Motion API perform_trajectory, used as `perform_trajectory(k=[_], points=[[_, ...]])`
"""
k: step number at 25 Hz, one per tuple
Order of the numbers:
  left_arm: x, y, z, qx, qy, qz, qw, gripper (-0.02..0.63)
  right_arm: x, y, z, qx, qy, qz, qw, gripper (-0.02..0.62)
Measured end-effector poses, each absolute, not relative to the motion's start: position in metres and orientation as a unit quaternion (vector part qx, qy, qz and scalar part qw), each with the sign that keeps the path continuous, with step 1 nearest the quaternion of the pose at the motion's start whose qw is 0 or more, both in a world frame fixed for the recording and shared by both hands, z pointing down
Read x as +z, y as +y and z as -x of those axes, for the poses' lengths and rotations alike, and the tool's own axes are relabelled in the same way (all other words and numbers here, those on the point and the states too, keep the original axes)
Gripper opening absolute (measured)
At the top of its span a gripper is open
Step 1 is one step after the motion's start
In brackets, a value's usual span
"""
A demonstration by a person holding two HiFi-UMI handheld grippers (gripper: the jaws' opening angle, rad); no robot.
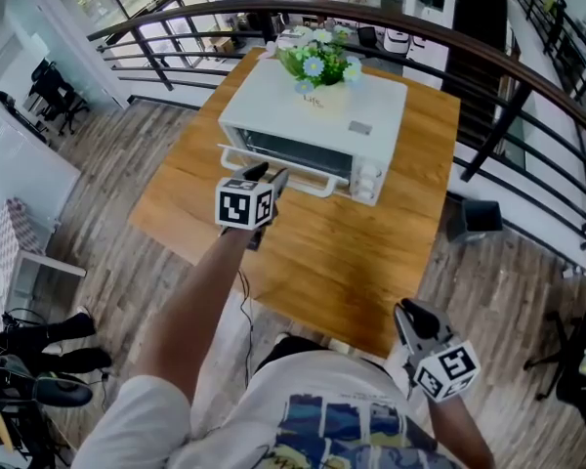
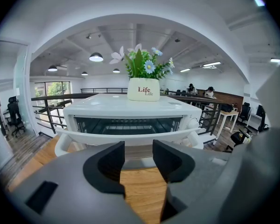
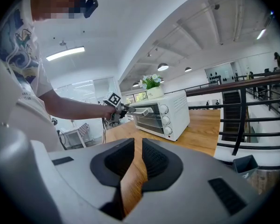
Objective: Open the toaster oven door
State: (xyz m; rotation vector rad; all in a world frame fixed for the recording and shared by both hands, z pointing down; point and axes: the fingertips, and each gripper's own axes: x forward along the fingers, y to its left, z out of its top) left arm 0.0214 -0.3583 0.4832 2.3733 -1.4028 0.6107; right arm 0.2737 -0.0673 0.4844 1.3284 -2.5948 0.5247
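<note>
A white toaster oven (image 1: 313,115) stands at the far middle of the wooden table (image 1: 322,262); its glass door looks upright and closed, the white handle bar (image 1: 317,184) running across the front. My left gripper (image 1: 276,177) is at the handle's left part. In the left gripper view the handle (image 2: 126,136) lies just beyond my left gripper (image 2: 138,158), which is open with nothing between the fingers. My right gripper (image 1: 406,313) hangs low by the person's body at the table's near edge, fingers almost together and empty. From there the oven (image 3: 161,113) shows far off.
A white pot of flowers (image 1: 317,71) sits on the oven top near its back. A dark metal railing (image 1: 527,86) curves round the table's far and right sides. A small dark bin (image 1: 479,218) stands on the floor to the right.
</note>
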Motion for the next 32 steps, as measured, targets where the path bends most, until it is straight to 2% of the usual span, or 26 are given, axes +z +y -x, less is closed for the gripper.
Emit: perform_trajectory(k=[32], points=[[0.521,-0.307,-0.002,0.220,-0.499,-0.823,0.160,0.186,0.490,-0.061,-0.263,0.175,-0.878,-0.433,0.104,0.052]])
